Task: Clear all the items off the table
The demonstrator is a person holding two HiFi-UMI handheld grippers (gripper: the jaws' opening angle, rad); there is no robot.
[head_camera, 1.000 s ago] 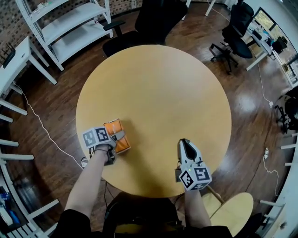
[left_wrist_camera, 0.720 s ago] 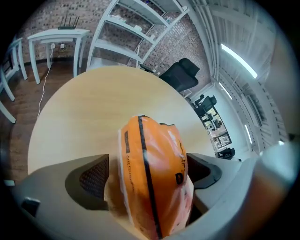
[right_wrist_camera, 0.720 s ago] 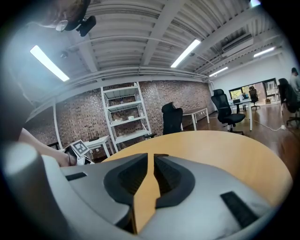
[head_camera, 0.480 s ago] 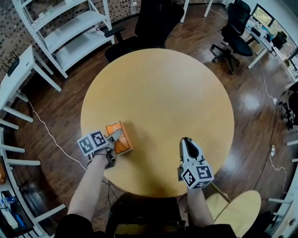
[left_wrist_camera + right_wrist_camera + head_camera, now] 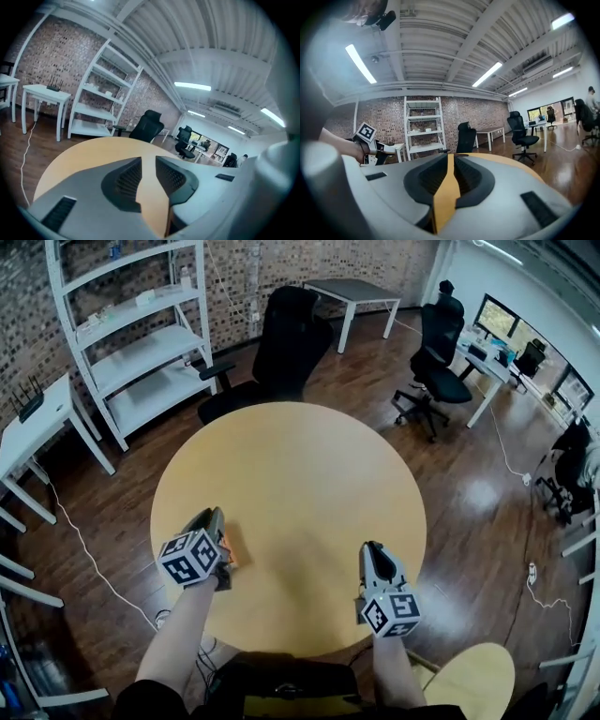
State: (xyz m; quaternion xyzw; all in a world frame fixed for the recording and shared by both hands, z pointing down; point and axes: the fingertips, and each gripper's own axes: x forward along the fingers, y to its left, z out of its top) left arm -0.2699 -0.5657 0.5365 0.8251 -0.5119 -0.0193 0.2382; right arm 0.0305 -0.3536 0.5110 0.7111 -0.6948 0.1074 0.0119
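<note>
Round worktop (image 5: 300,474): pale wood-look top, smooth, matt. Plank floor (image 5: 469,493): dark wood, glossy, light glare on it. Back wall (image 5: 19,306): bare brick, rough. White shelving unit (image 5: 141,351): smooth painted finish. Black office chair (image 5: 291,334): matt.

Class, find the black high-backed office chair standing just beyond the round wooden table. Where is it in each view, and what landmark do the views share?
Head view: black high-backed office chair, top centre.
Left gripper view: chair at centre.
Right gripper view: chair just right of centre.
Shared landmark: white metal shelving unit, left of the chair in every view.
</note>
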